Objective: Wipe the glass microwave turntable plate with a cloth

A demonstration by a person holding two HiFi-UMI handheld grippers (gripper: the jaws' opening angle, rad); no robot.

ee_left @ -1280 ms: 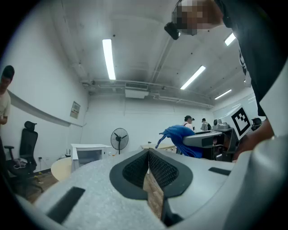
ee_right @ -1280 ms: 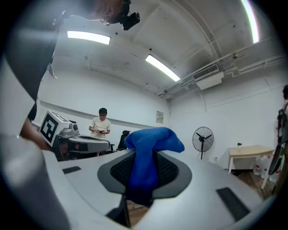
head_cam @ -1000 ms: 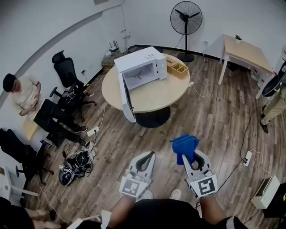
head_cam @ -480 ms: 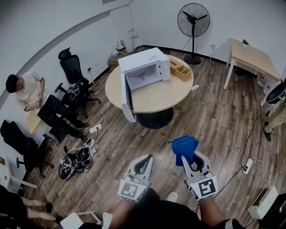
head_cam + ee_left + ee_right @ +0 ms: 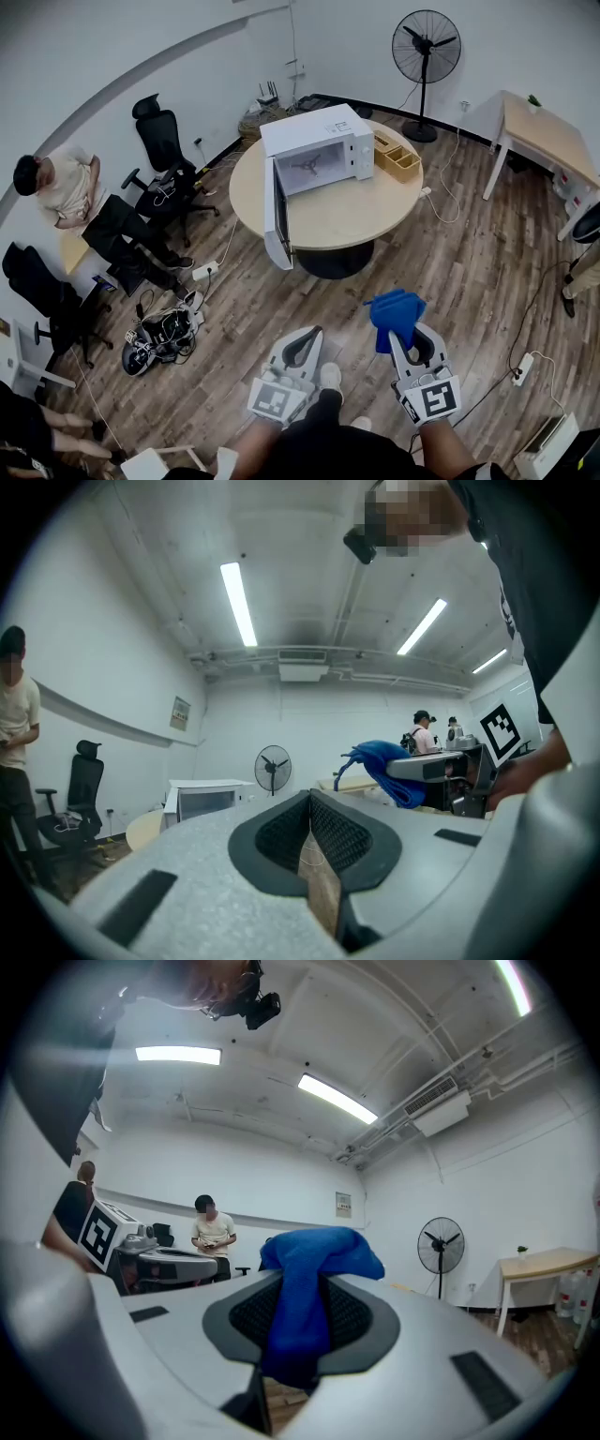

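A white microwave (image 5: 319,150) stands on the round table (image 5: 361,211) with its door (image 5: 277,220) swung open. Only a three-armed roller ring (image 5: 307,166) shows in the cavity; I cannot make out a glass plate. My right gripper (image 5: 411,339) is shut on a blue cloth (image 5: 394,312), which bunches above the jaws (image 5: 314,1279). My left gripper (image 5: 300,344) is shut with nothing in it, the pads (image 5: 328,832) pressed together. Both are held low over the wooden floor, well short of the table. The microwave (image 5: 202,799) is small and far off in the left gripper view.
A wooden tray (image 5: 398,159) sits beside the microwave. A standing fan (image 5: 427,47) is behind the table and a desk (image 5: 553,141) at right. Office chairs (image 5: 164,141), a seated person (image 5: 56,183) and a tangle of cables (image 5: 159,337) line the left side.
The table and microwave have shifted right and a little lower in the head view as the person steps. Both grippers keep the same pose, cloth still held.
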